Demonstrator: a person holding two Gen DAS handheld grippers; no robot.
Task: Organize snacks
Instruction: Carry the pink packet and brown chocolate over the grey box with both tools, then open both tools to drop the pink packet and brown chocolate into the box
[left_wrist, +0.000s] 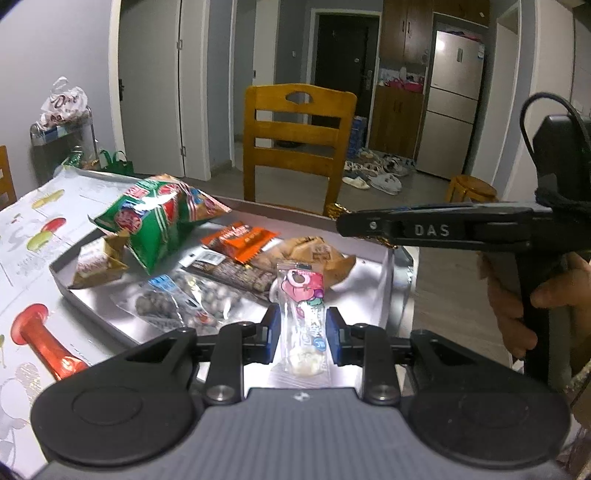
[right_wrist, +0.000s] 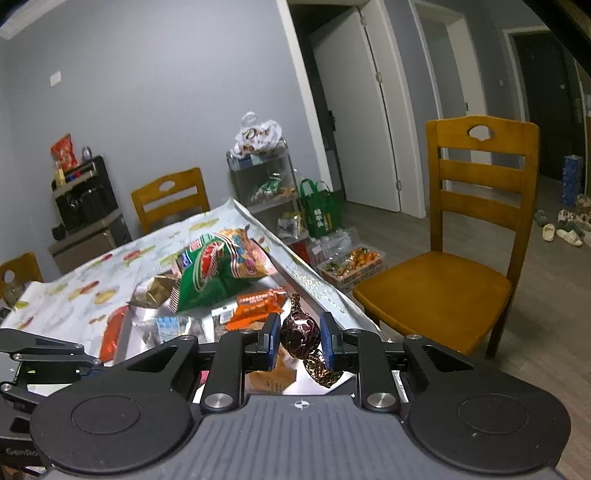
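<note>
My left gripper (left_wrist: 302, 328) is shut on a clear snack packet with a pink cartoon print (left_wrist: 301, 295), held upright above the near edge of a silver tray (left_wrist: 373, 291). My right gripper (right_wrist: 298, 334) is shut on a dark brown foil-wrapped candy (right_wrist: 300, 330), its twisted end (right_wrist: 320, 371) hanging below the pads, over the tray's right side. The tray holds a green bag (left_wrist: 159, 218), an orange packet (left_wrist: 240, 240), a brown paper packet (left_wrist: 314, 258), a clear bag of round balls (left_wrist: 195, 299) and a gold-wrapped piece (left_wrist: 96, 262). In the left wrist view the right gripper (left_wrist: 345, 223) reaches in from the right.
A red sausage-shaped snack (left_wrist: 44, 339) lies on the patterned tablecloth (left_wrist: 33, 221) left of the tray. A wooden chair (right_wrist: 469, 236) stands past the table's far edge. A hand (left_wrist: 517, 299) holds the right tool. A cart with bags (right_wrist: 262, 173) stands by the wall.
</note>
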